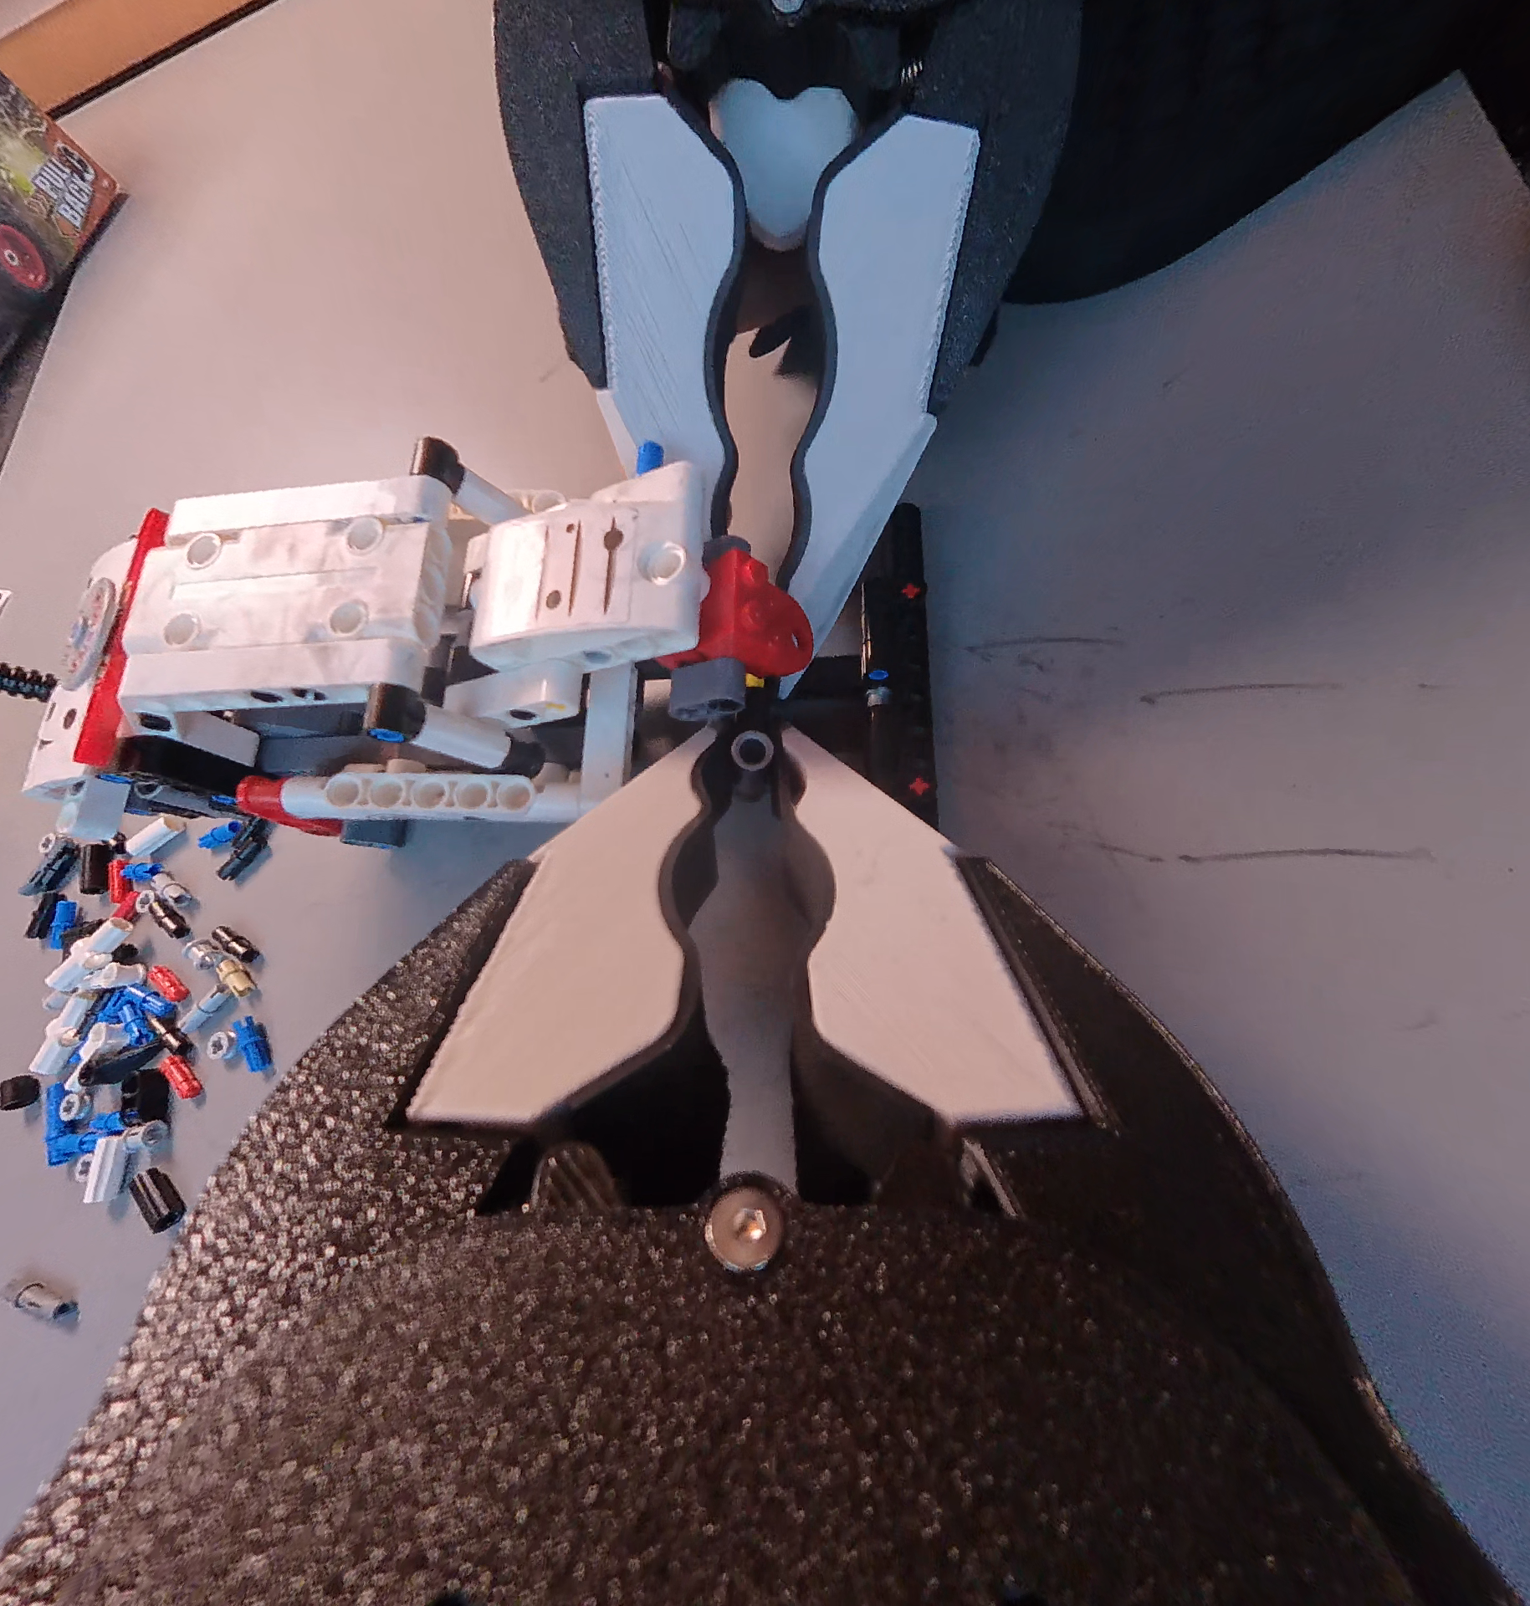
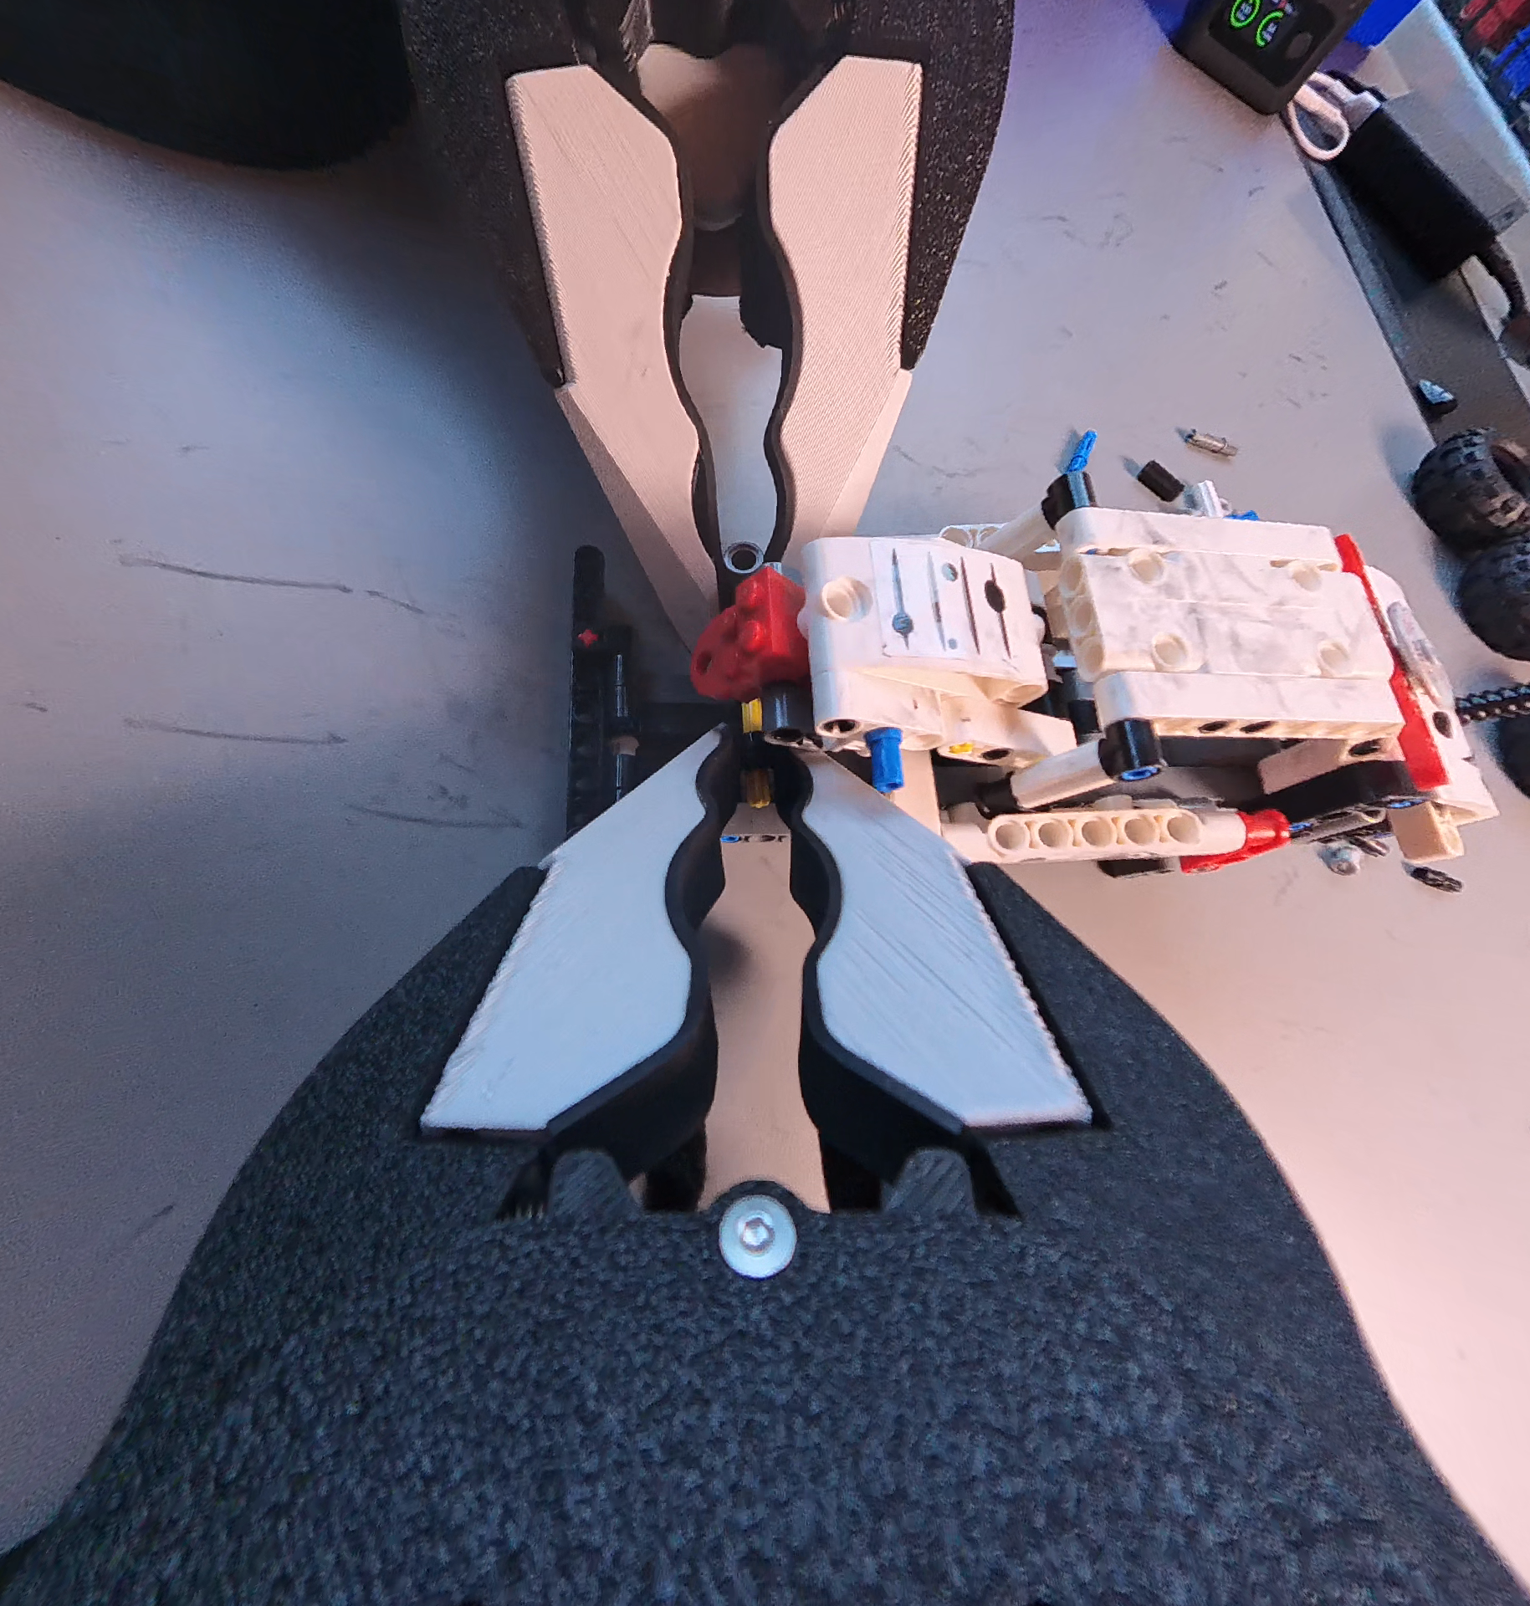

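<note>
A white, red and black brick-built vehicle model lies on the grey table; it also shows in the right wrist view. The two grippers meet tip to tip at its end, beside a red piece. My left gripper is shut on a small grey bush, which also shows in the right wrist view. My right gripper is shut on a small yellow and black part under the red piece. A black beam lies just behind the tips.
A heap of small blue, black, white and red pins lies left of the left gripper. A printed booklet sits at the far left. Black tyres, loose small parts and a device with a screen lie beyond the model. Less than 4 cm separates the two grippers' tips.
</note>
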